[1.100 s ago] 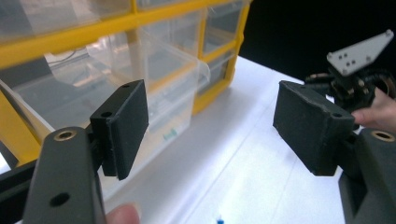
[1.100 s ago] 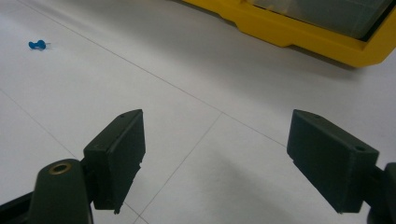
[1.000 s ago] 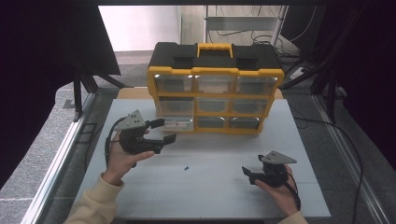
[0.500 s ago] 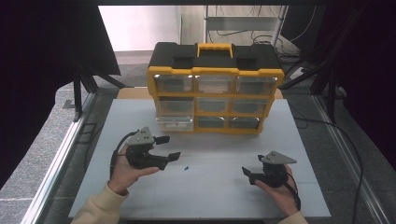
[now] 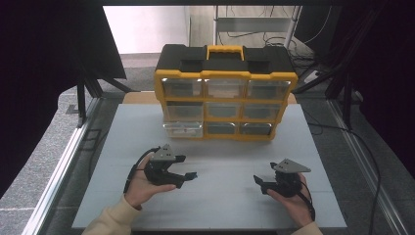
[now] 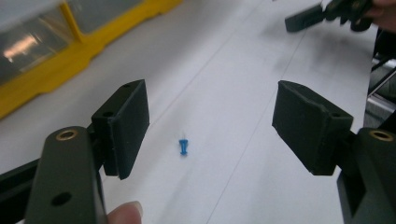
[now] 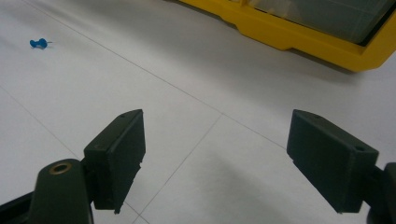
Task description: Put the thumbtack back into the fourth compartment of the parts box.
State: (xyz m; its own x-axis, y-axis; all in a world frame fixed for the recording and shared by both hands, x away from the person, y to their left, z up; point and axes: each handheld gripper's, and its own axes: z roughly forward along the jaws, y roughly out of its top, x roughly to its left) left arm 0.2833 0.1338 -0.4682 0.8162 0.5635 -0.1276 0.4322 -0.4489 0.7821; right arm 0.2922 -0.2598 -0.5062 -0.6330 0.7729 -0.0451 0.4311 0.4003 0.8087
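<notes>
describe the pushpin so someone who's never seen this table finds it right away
Start at the yellow and black drawer cabinet at the back of the white table. On the bare surface in front of it, the left gripper points its open jaws at the pushpin. It is tiny, bright blue, and lies alone on its side.

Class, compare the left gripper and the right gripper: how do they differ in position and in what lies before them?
The left gripper has the blue pushpin on the table between its jaws ahead; the right gripper has the pushpin far off to one side. The left gripper sits nearer the yellow drawer cabinet than the right gripper, which rests closer to the table's near edge. Both are open and hold nothing.
</notes>
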